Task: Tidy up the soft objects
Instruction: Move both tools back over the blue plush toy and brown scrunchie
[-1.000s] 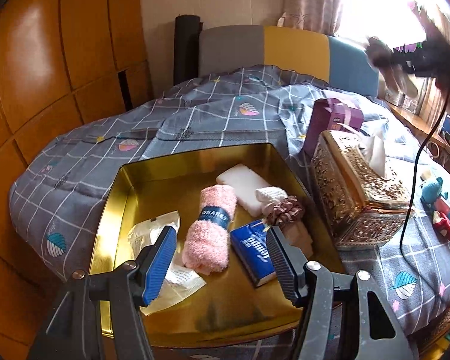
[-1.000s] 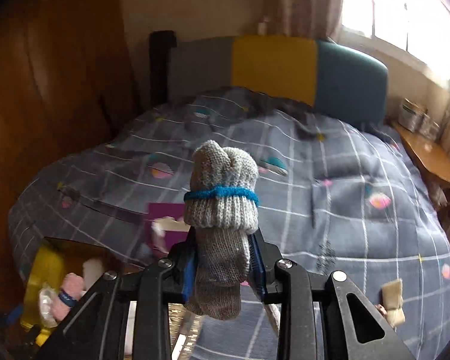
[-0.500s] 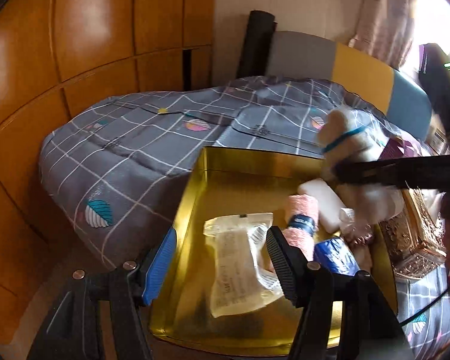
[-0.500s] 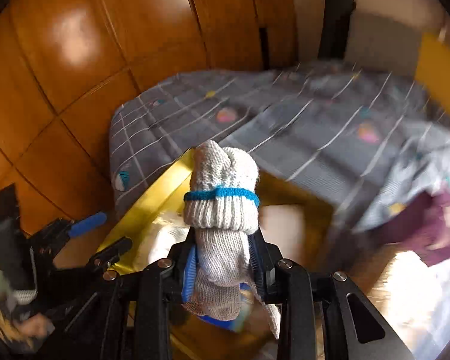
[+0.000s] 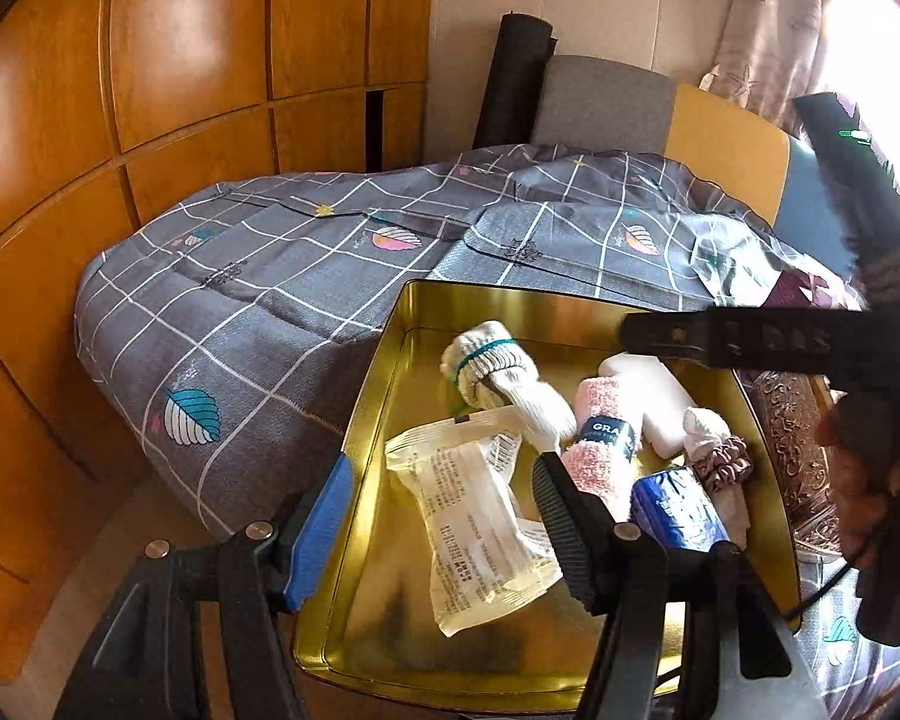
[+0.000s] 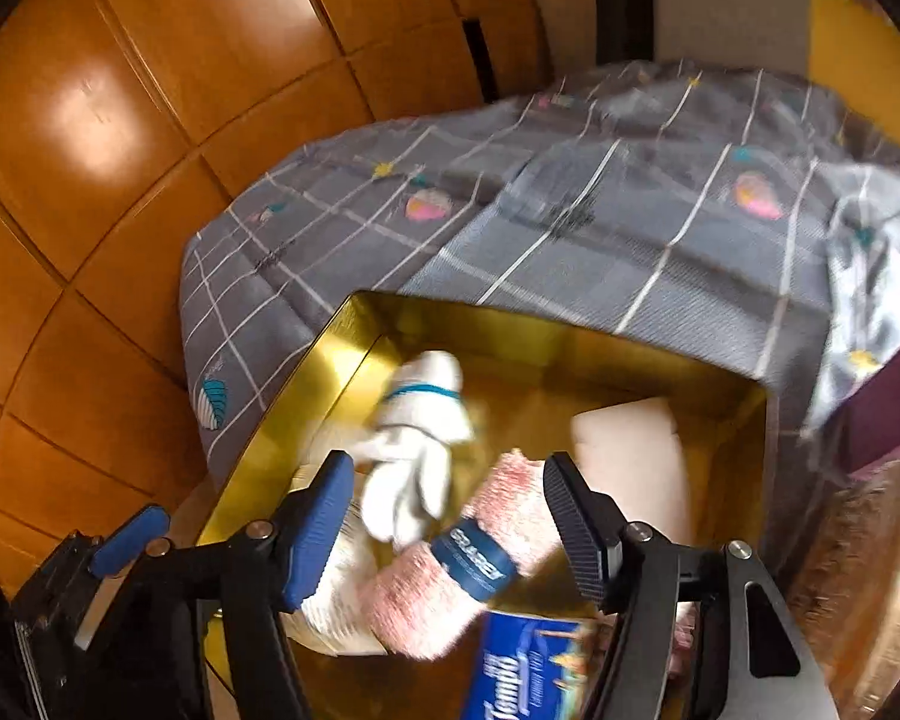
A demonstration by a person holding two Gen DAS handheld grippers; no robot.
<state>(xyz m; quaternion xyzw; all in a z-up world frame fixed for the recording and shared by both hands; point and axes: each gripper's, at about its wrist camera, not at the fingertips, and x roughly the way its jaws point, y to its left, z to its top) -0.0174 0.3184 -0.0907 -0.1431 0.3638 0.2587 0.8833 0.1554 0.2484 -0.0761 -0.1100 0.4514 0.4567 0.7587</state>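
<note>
Your right claw (image 6: 447, 531) gapes wide and empty above the gold tray (image 5: 360, 420), where the grey sock bundle (image 5: 492, 369) lies against the pink towel roll (image 5: 600, 444). Light and squashy; pinch it at the blue band. Left claw (image 5: 438, 531) gapes empty.

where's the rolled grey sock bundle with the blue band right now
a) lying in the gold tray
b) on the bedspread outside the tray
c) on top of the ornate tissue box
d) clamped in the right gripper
a: the sock bundle lies loose in the gold tray, next to the pink towel roll, and the right gripper is open with nothing between its fingers.
</note>
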